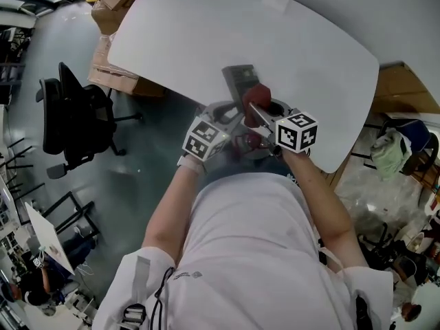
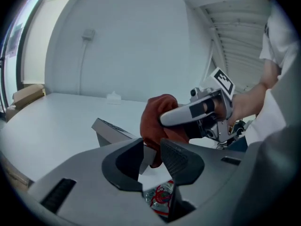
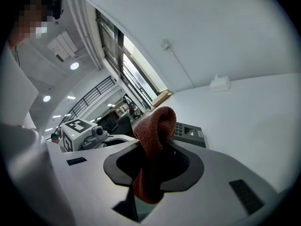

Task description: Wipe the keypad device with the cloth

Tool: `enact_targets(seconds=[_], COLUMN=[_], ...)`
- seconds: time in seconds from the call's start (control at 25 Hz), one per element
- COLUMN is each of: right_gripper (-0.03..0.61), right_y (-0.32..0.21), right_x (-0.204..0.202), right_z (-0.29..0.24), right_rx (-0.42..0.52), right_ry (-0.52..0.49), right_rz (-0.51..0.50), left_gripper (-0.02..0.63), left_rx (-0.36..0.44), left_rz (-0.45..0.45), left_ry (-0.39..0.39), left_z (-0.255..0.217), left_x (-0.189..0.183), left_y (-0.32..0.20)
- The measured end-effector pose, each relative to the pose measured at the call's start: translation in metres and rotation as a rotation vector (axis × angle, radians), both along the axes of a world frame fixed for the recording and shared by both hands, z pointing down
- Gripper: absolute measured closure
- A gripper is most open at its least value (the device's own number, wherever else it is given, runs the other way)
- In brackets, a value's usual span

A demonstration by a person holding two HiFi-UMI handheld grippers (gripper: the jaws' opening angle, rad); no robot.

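Observation:
The grey keypad device lies on the white table near its front edge. My right gripper is shut on a red cloth, which bulges up out of the jaws just over the device's near end. In the right gripper view the cloth hangs between the shut jaws, with the device's keys right behind it. My left gripper is open. A corner of the device reaches into the gap between its jaws, and the right jaw stands apart from it.
A small white object sits at the table's far edge by the wall. Left of the table are cardboard boxes and a black office chair. The person's body fills the space in front of the table.

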State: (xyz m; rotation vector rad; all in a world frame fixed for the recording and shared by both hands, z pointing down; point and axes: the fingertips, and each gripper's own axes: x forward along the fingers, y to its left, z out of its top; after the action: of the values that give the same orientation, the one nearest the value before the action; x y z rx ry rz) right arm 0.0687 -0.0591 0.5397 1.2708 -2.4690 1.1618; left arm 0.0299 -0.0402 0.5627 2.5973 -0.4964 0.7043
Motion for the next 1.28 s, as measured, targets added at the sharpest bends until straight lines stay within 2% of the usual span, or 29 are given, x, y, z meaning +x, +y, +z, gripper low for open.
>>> enact_targets(seconds=[0.2,0.36,0.52,0.8,1.0,1.28], right_gripper=[0.480,0.480,0.480,0.480,0.480,0.480], right_y=[-0.008,-0.012,-0.014,-0.020,-0.023,-0.029], right_x=[-0.010,-0.010,-0.007,0.013,0.028,0.052], right_z=[0.019,0.028,0.037,0.057,0.071,0.094], right_rx=[-0.041,-0.063,-0.083,-0.110,-0.107,-0.128], right_ry=[0.045,0.088,0.088,0.094,0.138,0.159], right_rz=[0.000,-0.007,0.000,0.075,0.100,0.149], left_gripper=[0.518,0.506,0.503,0.503,0.503,0.503], left_rx=[-0.017,-0.018,-0.017,-0.019,-0.019,-0.050], left_rz=[0.083,0.116,0.140,0.138,0.134,0.099], left_ry=[-0.025,0.004,0.031,0.026,0.036,0.021], left_z=[0.016,0.020,0.020,0.022,0.019,0.022], left_x=[0.004,0.006,0.006,0.005,0.006,0.004], left_y=[0.000,0.000,-0.001,0.000,0.000,0.000])
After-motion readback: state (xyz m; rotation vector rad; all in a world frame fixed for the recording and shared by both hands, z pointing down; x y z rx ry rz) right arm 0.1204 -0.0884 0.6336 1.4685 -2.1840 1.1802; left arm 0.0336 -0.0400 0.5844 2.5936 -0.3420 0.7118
